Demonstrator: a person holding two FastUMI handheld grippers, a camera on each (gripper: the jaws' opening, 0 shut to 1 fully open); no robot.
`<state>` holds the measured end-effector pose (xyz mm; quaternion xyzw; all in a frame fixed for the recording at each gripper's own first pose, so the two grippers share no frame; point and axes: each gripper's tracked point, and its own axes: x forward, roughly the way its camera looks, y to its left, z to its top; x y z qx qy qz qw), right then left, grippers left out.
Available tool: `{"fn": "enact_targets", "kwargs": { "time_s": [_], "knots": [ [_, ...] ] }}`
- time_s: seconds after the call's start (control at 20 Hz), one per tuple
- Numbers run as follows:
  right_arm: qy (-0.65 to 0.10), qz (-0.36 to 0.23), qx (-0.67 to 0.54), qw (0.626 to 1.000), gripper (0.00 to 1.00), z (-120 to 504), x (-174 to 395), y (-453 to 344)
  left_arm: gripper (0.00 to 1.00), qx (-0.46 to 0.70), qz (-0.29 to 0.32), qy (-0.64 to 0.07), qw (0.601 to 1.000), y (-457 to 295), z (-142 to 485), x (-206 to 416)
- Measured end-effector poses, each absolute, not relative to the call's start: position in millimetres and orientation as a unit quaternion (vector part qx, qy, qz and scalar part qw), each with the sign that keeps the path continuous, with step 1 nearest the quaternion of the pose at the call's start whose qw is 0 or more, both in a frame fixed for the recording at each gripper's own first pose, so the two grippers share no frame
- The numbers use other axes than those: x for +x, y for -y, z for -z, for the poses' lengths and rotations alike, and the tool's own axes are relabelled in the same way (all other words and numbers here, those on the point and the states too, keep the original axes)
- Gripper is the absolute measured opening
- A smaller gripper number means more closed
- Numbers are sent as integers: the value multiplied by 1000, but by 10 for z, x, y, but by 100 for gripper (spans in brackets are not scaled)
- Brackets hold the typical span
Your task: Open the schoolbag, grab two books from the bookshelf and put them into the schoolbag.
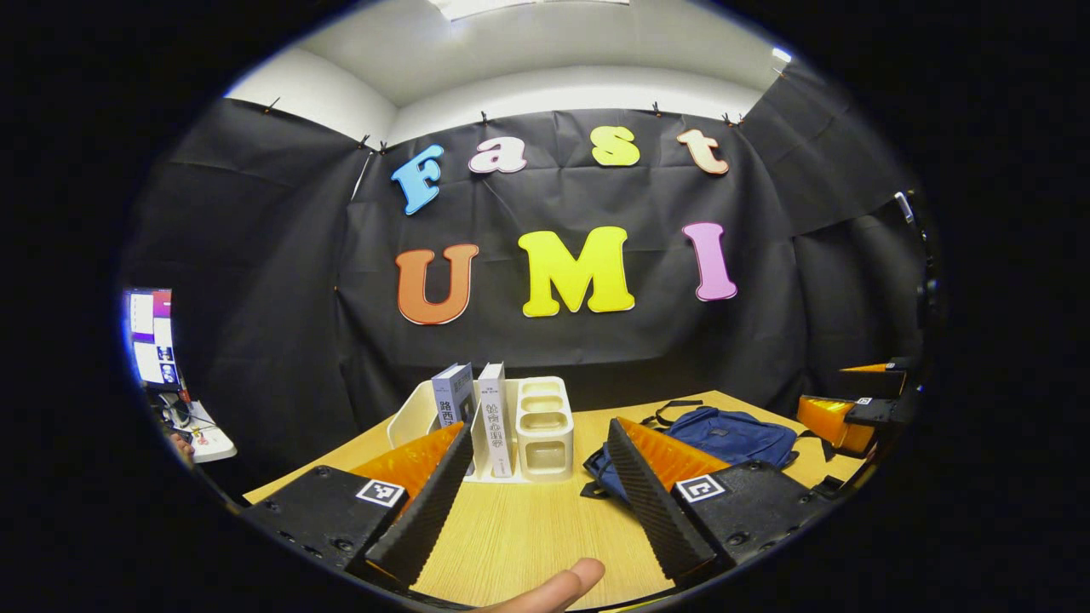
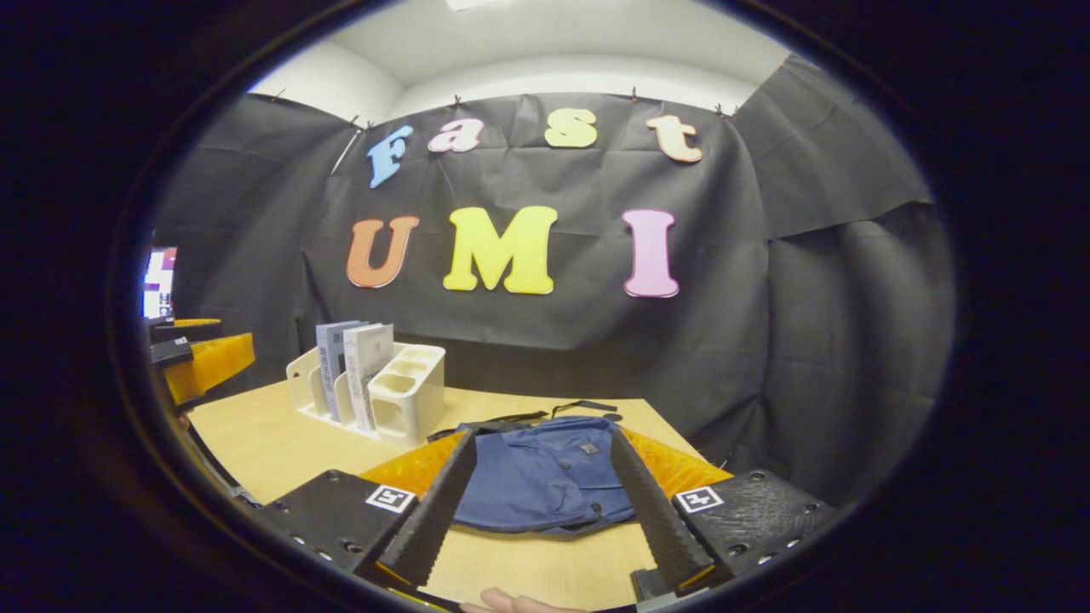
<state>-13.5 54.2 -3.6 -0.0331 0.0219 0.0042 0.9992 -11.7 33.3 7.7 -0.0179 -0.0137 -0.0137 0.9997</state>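
Right, both grippers hover with fingers apart; the right gripper (image 2: 536, 502) frames the closed blue schoolbag (image 2: 545, 477) at lower centre, so it should find the zip pull first, I'd say

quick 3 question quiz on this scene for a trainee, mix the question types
1. True or false: the schoolbag lies flat on the table.
2. How many books stand in the white bookshelf?
3. The right tongs are: A) shut on the schoolbag B) open, short of the schoolbag C) shut on a book

Key: 1 true. 2 two: the dark book and the white book. 3 B.
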Motion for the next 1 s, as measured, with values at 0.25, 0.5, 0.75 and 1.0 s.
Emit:
{"fn": "enact_targets", "kwargs": {
  "time_s": [0.25, 0.5, 0.75, 1.0],
  "knots": [
    [-44, -6, -58, 997, 96, 178, -123, -683, 99, -35, 3, 14, 999, -540, -53, -82],
    [-59, 5, -61, 996, 96, 225, 29, -728, 99, -53, -15, -6, 998, -784, 101, 47],
    [-103, -15, -77, 992, 97, 584, 334, -986, 100, -60, -24, -20, 998, -905, 213, 126],
    [-161, -45, -129, 977, 96, 1071, 713, -1385, 99, -57, -15, -12, 998, -939, 183, 102]
  ]
}}
